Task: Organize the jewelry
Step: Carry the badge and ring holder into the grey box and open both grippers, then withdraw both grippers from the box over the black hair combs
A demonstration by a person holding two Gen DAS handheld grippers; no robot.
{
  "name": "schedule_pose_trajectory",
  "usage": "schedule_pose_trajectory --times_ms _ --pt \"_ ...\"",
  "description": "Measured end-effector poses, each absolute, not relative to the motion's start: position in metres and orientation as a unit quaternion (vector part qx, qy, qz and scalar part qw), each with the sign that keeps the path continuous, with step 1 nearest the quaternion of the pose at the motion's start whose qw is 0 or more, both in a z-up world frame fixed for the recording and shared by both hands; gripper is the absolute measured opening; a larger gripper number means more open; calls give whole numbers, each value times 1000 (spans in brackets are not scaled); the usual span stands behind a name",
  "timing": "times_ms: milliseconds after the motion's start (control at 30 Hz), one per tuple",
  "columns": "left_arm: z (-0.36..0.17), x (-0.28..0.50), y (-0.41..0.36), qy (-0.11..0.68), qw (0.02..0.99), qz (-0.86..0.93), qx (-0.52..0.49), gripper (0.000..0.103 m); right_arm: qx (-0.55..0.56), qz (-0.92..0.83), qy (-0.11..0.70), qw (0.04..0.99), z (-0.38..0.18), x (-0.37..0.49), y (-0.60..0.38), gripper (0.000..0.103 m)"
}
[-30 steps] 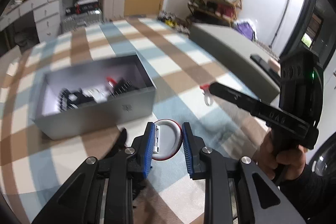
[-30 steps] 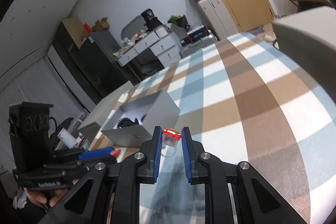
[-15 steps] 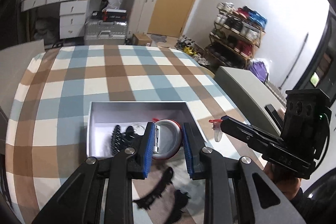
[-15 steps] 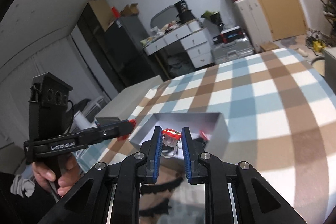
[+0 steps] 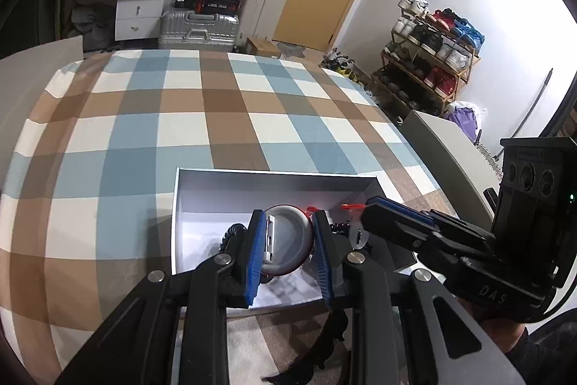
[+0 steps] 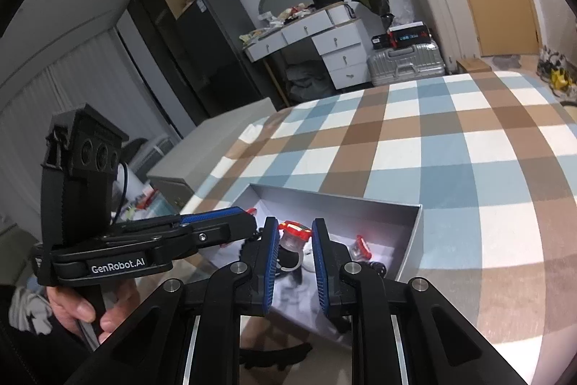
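Observation:
My left gripper [image 5: 286, 251] is shut on a round red-rimmed compact [image 5: 286, 240] and holds it over the open grey box [image 5: 274, 177]. My right gripper [image 6: 295, 264] is shut on a small clear ring with a red top [image 6: 295, 235], also above the grey box [image 6: 360, 204]. The right gripper shows in the left wrist view [image 5: 364, 204] just right of the compact. The left gripper shows in the right wrist view [image 6: 249, 217] left of the ring. Black hair clips [image 5: 230, 235] and a red piece [image 6: 362, 248] lie inside the box.
The box sits on a blue, brown and white checked cloth [image 5: 180, 118]. Black hair clips [image 5: 317, 349] lie on the cloth in front of the box. A grey box lid [image 5: 443, 147] lies at the right edge. Drawers, suitcases and a shoe rack stand behind.
Both grippers have swung over the grey box with their loads still held. The box now lies directly under the fingertips instead of off to the side.

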State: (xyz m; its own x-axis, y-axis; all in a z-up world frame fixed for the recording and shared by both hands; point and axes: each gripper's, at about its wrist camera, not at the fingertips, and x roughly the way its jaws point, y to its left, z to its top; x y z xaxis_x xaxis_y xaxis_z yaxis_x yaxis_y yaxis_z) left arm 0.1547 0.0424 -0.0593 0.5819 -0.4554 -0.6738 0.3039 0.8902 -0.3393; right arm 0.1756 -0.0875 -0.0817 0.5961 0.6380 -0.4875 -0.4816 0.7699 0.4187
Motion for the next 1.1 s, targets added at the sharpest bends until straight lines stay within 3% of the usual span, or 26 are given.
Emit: schedule_pose_trajectory --times_ms 367,433,500,833,1100 --pt "-60 159 42 408 880 -227 -88 21 114 310 320 888 -83 182 -80 20" --pt "-59 158 40 407 881 -225 -81 28 115 309 316 890 -81 180 -81 26" --pt "-57 156 41 402 884 -223 -81 49 118 307 311 892 -79 179 -83 40" --pt "-44 141 43 380 899 -206 -72 50 120 303 284 902 -63 159 -95 53" --pt "-33 122 42 361 912 -186 -52 58 128 296 269 908 -52 138 -104 67"
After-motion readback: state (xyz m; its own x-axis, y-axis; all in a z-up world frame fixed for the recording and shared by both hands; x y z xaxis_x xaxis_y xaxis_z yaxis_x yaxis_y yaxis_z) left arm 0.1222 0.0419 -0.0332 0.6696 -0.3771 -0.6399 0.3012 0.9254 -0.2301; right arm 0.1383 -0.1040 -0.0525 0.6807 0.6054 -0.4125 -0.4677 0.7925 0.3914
